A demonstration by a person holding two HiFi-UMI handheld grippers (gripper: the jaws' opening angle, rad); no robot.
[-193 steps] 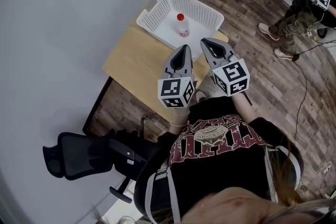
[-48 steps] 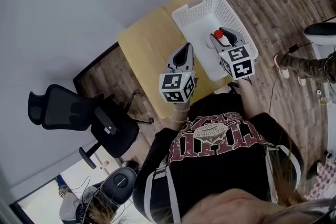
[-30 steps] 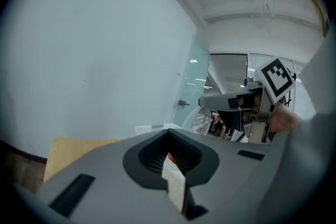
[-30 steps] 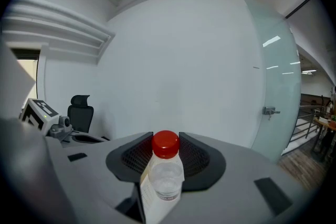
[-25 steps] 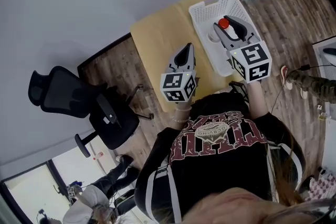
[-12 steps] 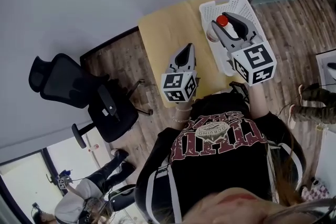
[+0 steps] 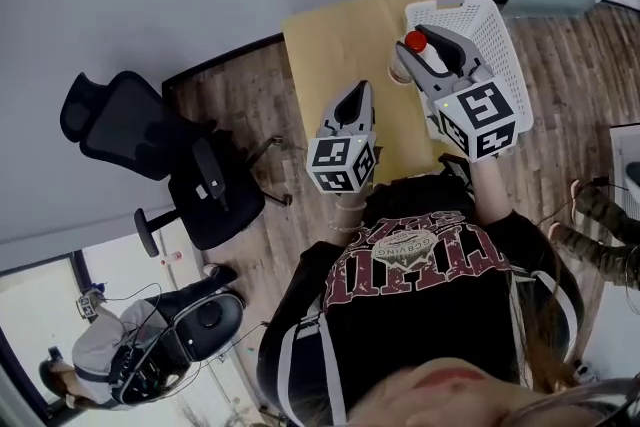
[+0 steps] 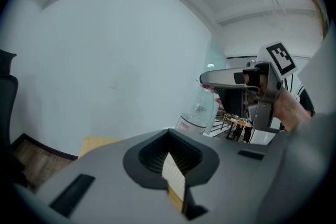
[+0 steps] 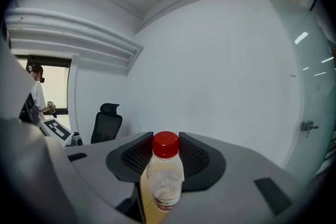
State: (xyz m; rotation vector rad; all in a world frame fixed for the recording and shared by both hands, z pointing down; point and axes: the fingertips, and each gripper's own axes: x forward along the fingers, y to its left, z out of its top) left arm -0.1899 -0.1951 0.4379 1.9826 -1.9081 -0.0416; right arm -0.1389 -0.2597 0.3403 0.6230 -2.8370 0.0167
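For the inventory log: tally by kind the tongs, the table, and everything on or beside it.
tongs: 2 (left tongs, right tongs)
bottle: 1
basket: 1
table: 1
office chair: 1
Total: 6

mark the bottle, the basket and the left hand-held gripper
bottle (image 9: 165,178), right gripper view, clear body below the red cap
basket (image 7: 497,43), head view, bare mesh wall
left hand-held gripper (image 7: 359,91), head view, tip where the jaws meet
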